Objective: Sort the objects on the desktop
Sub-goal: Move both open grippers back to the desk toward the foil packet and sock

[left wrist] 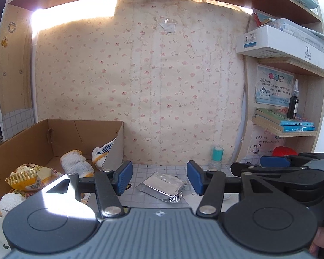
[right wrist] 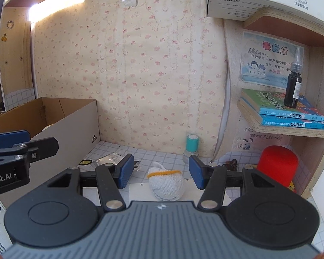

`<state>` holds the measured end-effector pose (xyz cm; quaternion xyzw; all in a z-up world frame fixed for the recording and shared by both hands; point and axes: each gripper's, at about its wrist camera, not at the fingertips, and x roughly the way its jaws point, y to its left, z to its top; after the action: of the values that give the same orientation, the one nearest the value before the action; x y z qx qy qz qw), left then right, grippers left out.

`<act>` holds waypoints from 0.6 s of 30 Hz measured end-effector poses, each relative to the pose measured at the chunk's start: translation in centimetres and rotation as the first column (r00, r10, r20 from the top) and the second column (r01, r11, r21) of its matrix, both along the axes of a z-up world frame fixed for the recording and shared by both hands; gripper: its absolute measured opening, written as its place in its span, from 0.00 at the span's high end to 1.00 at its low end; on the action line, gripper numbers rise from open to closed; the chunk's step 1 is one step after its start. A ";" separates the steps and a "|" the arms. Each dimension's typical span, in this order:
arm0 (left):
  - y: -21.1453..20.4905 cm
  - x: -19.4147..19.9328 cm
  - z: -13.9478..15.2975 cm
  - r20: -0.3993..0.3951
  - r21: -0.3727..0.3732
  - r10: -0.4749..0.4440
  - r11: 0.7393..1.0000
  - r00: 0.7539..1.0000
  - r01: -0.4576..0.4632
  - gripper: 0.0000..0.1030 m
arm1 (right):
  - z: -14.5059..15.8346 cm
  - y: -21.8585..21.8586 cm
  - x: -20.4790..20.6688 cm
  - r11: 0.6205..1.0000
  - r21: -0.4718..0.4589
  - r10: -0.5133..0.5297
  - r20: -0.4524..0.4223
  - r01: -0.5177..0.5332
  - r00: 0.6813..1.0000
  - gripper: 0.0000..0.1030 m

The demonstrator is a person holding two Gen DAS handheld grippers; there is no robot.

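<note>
While both tools hung low over the tiled worktop [left wrist: 140,170], this was how things stood.

Left hand-held gripper [left wrist: 159,178]: its blue pads were spread wide apart with nothing between them, poised above a silver foil packet [left wrist: 162,185].
Foil packet: it lay flat on the worktop, just right of the cardboard box [left wrist: 21,144] and partly over a white sheet of paper [left wrist: 192,198].
Right hand-held gripper [right wrist: 161,173]: its pads were likewise spread apart and gripping nothing, with a rolled white sock [right wrist: 165,182] lying between and a little beyond them.
Rolled sock: it was bound with a yellow band and rested on a white paper [right wrist: 138,191], untouched by either pad.
Cardboard box: it stood open at the left against the wallpapered wall and held snack bags [left wrist: 26,178] and several white rolled socks [left wrist: 75,165].
Teal stamp [right wrist: 191,145]: it stood upright near the wall, behind the sock.
Red cylinder [right wrist: 278,164]: it stood at the right, under the shelf.
Shelf [right wrist: 291,129]: it carried two stacked books [right wrist: 291,112] with a dark dropper bottle [right wrist: 292,86] upright on top.
</note>
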<state>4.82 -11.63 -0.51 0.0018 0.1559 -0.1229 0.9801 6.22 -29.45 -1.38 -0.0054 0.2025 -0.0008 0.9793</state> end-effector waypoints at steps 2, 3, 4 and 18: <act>-0.4 0.1 -0.3 -0.007 -0.001 -0.004 1.000 1.000 0.004 0.41 | -0.3 -0.3 0.2 1.000 -0.002 -0.009 -0.008 0.009 1.000 0.46; -0.6 0.2 -0.4 -0.009 0.002 -0.002 1.000 1.000 0.002 0.40 | -0.5 -0.5 0.2 1.000 0.000 -0.010 -0.012 0.010 1.000 0.46; -0.7 0.2 -0.6 -0.012 0.002 -0.002 1.000 1.000 0.002 0.40 | -0.6 -0.7 0.3 1.000 0.002 -0.014 -0.016 0.014 1.000 0.46; -2.0 1.8 -2.7 -0.072 0.002 0.003 1.000 0.997 -0.003 0.40 | -4.1 -1.2 3.3 1.000 0.015 -0.009 -0.120 0.010 0.993 0.38</act>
<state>6.66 -13.62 -3.20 -0.0019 0.1911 -0.1211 0.9741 9.52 -30.68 -5.51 0.0033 0.2611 -0.0036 0.9653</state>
